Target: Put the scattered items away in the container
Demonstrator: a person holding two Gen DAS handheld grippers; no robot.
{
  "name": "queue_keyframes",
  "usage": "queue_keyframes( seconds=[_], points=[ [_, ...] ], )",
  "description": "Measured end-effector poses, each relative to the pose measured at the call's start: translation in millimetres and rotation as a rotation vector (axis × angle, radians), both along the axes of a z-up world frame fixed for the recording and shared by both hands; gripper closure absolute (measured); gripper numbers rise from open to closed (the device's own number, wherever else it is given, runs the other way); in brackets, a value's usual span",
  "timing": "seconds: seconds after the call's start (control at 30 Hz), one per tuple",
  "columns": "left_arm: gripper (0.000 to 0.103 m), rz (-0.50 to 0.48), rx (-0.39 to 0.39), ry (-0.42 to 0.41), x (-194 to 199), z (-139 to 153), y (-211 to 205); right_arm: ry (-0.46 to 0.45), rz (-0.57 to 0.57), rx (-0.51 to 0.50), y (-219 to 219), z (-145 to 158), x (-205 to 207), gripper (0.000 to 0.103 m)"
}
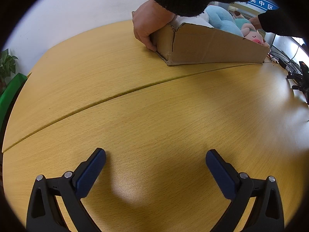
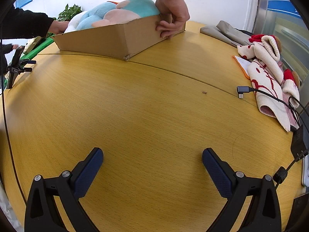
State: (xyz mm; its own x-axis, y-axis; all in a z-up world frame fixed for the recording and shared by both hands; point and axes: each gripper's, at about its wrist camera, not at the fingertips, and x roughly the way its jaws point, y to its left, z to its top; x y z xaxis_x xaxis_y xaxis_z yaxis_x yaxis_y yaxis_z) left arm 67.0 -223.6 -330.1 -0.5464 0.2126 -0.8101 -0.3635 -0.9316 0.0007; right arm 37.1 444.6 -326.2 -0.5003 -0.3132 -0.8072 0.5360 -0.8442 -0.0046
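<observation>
A shallow cardboard box [image 1: 208, 46] stands at the far side of the wooden table [image 1: 146, 104], filled with blue, teal and pink plush toys [image 1: 222, 20]. It also shows in the right wrist view [image 2: 115, 36] with the plush toys [image 2: 117, 12] heaped above its rim. A person's bare hands [image 1: 148, 25] [image 2: 173, 13] grip the box's ends. My left gripper [image 1: 155, 160] is open and empty, low over the table, well short of the box. My right gripper [image 2: 152, 159] is open and empty too.
A red-and-cream knitted cloth [image 2: 268, 77] and a grey folded cloth [image 2: 224, 31] lie at the table's right edge, with a USB cable [image 2: 245, 89]. A black phone stand [image 2: 15, 65] sits at the left edge. A green plant [image 1: 6, 63] stands beyond the table.
</observation>
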Motion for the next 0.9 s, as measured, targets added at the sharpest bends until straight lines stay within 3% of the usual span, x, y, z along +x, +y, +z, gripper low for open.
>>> queue_keyframes(
  seconds=[0.9],
  points=[
    [0.000,-0.010,0.001,0.000,-0.5,-0.4,-0.2,0.001,-0.003,0.000,0.3,-0.1,-0.1,0.000]
  ],
)
